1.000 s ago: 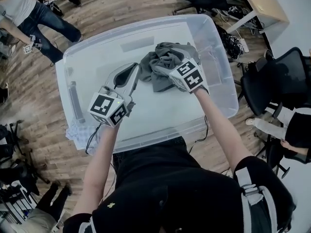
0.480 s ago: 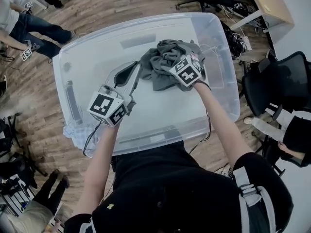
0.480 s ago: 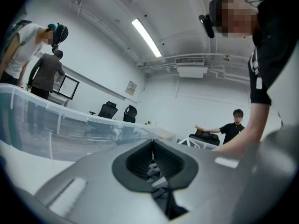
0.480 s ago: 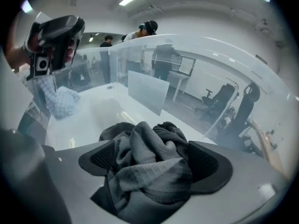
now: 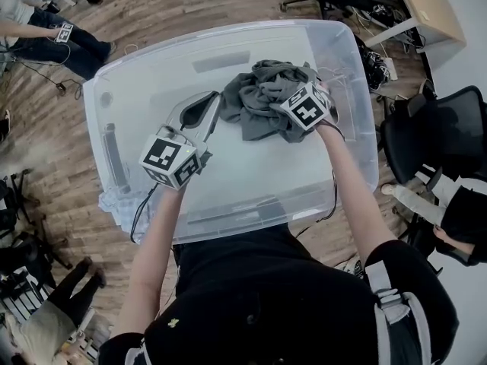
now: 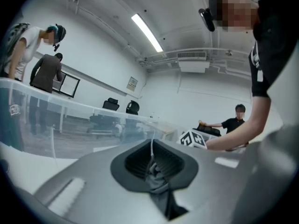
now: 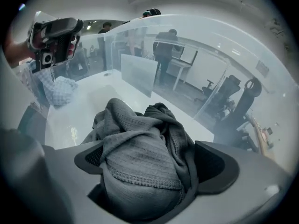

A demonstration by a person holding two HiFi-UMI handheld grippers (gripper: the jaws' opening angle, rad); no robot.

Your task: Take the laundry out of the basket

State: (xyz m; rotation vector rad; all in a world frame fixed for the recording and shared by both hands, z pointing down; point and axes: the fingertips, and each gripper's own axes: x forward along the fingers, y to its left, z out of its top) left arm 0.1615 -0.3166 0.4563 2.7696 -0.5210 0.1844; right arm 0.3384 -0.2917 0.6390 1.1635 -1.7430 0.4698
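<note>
Fingers on our right gripper are spread as wide as we see them, having just been opening. The grey garment bulges up between them. It covers part of the pad at frame left and lies just beside the pad at frame right, so nothing is gripped on this side.

Over to our left gripper: its fingers are pressed fully together. A thin fold of that same grey cloth is pinched between the dark pads and hangs out below them.

From above, the garment sits crumpled on the floor of the basket, in its upper right part, at the upper centre of the frame. Our right gripper points steeply down onto the heap from the right, with its marker cube over the garment's right edge. Our left gripper lies nearly level at centre left, and its tip meets the garment's left edge.

That basket is a clear plastic tub standing on a wooden floor. We spot a checked cloth outside the basket, against its lower left corner. We catch it again through the wall at the left of the right gripper view.

An office chair stands at the right edge of the frame. At the upper left, people are standing on the wooden floor.
</note>
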